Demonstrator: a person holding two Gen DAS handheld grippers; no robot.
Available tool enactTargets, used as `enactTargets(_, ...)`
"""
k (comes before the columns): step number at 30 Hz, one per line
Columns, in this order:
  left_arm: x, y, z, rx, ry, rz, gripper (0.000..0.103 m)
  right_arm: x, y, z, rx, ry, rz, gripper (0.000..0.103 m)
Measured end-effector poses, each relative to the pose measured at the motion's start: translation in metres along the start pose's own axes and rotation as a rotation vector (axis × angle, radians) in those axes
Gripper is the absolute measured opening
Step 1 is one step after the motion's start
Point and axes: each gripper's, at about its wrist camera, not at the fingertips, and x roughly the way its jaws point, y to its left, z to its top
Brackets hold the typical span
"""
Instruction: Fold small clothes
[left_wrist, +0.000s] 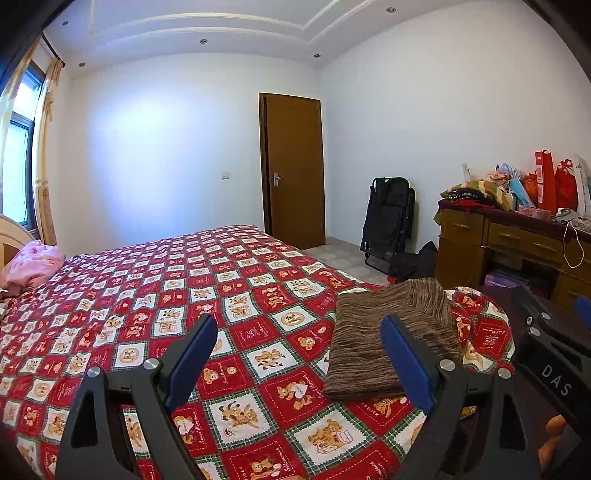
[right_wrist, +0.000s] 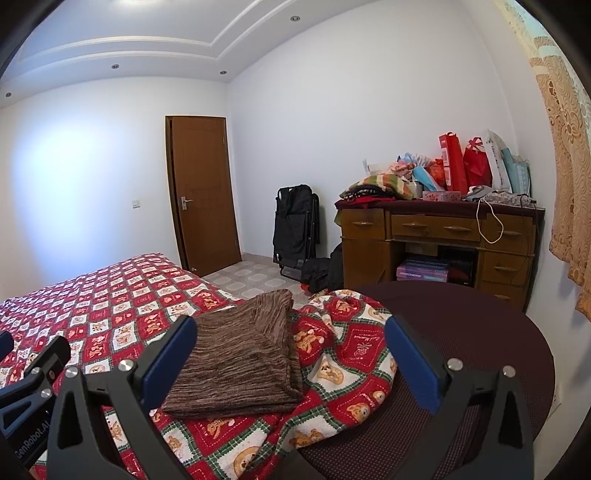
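A folded brown knit garment (right_wrist: 240, 354) is seen lying on the red teddy-bear bedspread (left_wrist: 155, 295) near the bed's corner. It lies ahead-left of the right gripper (right_wrist: 291, 354), the nearer one, and ahead-right of the left gripper (left_wrist: 299, 354), its long axis running away from both. Both sets of jaws are held wide apart, with nothing grasped.

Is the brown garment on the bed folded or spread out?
Folded. The brown garment lies as a compact layered rectangle on the bedspread, stacked edges visible along its near side.

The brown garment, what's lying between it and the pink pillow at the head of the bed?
Only bare bedspread: the left wrist view shows nothing resting on the stretch from the folded brown garment to the pink pillow.
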Motion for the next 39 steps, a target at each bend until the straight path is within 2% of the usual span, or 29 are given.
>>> enactTargets(20, 0.003, -0.005, -0.001, 0.017, 0.004, 0.002, 0.091, 0.008, -0.003, 0.003, 0.004, 0.022, 0.002, 0.103)
enactTargets(30, 0.004, -0.01, 0.003, 0.05, -0.022, 0.063, 0.091, 0.007, -0.004, 0.003, -0.004, 0.017, -0.009, 0.103)
enactTargets(39, 0.004, -0.005, 0.002, 0.031, -0.038, 0.045, 0.091, 0.008, -0.002, 0.001, -0.005, 0.026, -0.011, 0.103)
